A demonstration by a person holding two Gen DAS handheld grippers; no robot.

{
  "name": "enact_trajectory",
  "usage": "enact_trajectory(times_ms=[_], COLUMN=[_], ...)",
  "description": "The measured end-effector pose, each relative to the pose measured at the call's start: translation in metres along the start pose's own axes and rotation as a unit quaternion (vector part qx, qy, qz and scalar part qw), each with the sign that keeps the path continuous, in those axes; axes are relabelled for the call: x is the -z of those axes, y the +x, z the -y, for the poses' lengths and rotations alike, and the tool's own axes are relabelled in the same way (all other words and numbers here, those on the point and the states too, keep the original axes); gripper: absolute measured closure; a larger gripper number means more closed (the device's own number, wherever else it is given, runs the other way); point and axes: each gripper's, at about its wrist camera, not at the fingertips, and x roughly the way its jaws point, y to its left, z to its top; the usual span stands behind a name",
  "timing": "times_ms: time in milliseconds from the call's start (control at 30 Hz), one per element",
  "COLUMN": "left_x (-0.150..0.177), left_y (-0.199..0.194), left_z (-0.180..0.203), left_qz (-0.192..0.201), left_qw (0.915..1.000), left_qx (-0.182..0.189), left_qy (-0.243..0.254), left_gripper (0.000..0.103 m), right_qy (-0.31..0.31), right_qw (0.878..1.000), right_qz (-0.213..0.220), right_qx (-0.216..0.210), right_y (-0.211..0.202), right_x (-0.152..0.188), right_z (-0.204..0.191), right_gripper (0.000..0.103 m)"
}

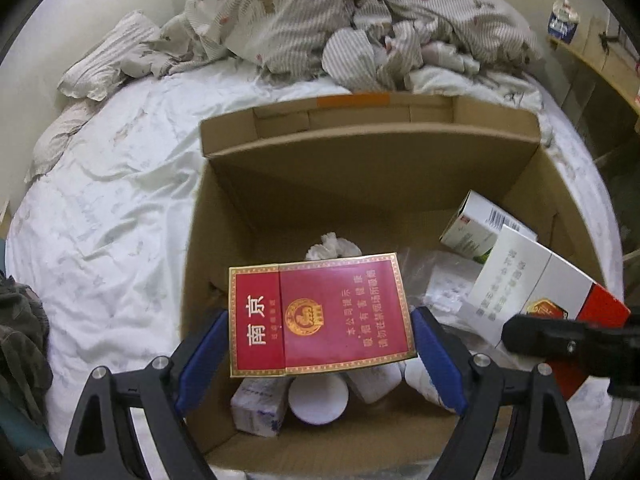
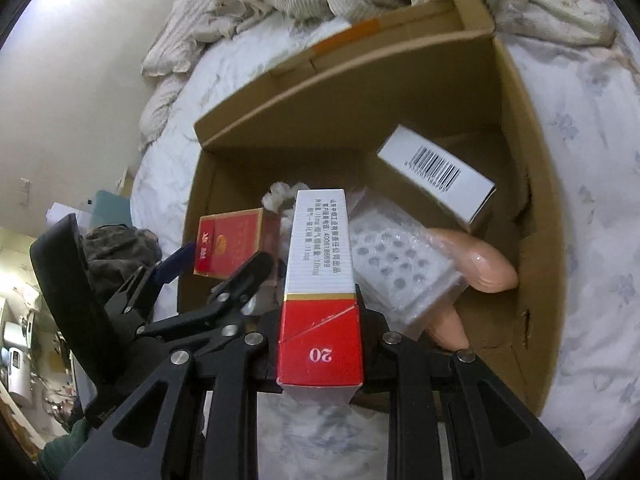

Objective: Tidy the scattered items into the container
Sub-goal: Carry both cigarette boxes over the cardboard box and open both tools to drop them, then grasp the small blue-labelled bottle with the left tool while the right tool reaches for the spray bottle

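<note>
Fingers of the left gripper [image 1: 320, 344], blue-padded, press the two short sides of a red cigarette pack [image 1: 320, 314], held flat above the near half of the open cardboard box [image 1: 400, 160]. Beside it, the right gripper [image 2: 320, 332] clamps a white-and-red cigarette pack [image 2: 320, 280] narrow-side up, its far end reaching out over the box's near rim; in the left wrist view this pack hangs at the box's right edge.

Below the red pack, the box floor holds a tissue packet [image 1: 258, 406], a white round lid [image 1: 318, 400] and white bottles [image 1: 374, 380], packed close against the near wall. Farther in lie a crumpled tissue [image 1: 334, 246], a clear bubble-wrapped piece [image 2: 400, 264] and a pink rounded object [image 2: 480, 264], then a white barcoded carton [image 2: 436, 176] leaning into the far right corner. The far left part of the floor shows bare cardboard.

Beyond the raised far flap, a white bedsheet [image 1: 120, 220] runs to a rumpled striped quilt [image 1: 320, 16].
</note>
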Motion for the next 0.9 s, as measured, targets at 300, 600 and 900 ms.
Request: enact_trajectory(times_ms=[300,600,900], left_x=[-0.004,0.002,0.026], left_y=[0.001,-0.023,-0.076], left_z=[-0.007,-0.031,-0.043], left_qz=[-0.006,-0.005,0.024], left_qw=[0.9990,0.9954,0.9920], left_qx=[0.035,0.075,0.099], left_qy=[-0.028,-0.059,-0.074], left_gripper=[0.006,0.001,0.001], right_qy=[0.043,0.032,0.039], right_qw=[0.999,0.999,0.995], right_qz=[-0.022,0.030,0.087], right_qx=[-0.013,0.025,0.005], right_y=[0.013,-0.017,-0.060], right_x=[-0.006,-0.009,-0.010], right_z=[0.009,0.006,0.002], right_gripper=[0.070,0.025,0.025])
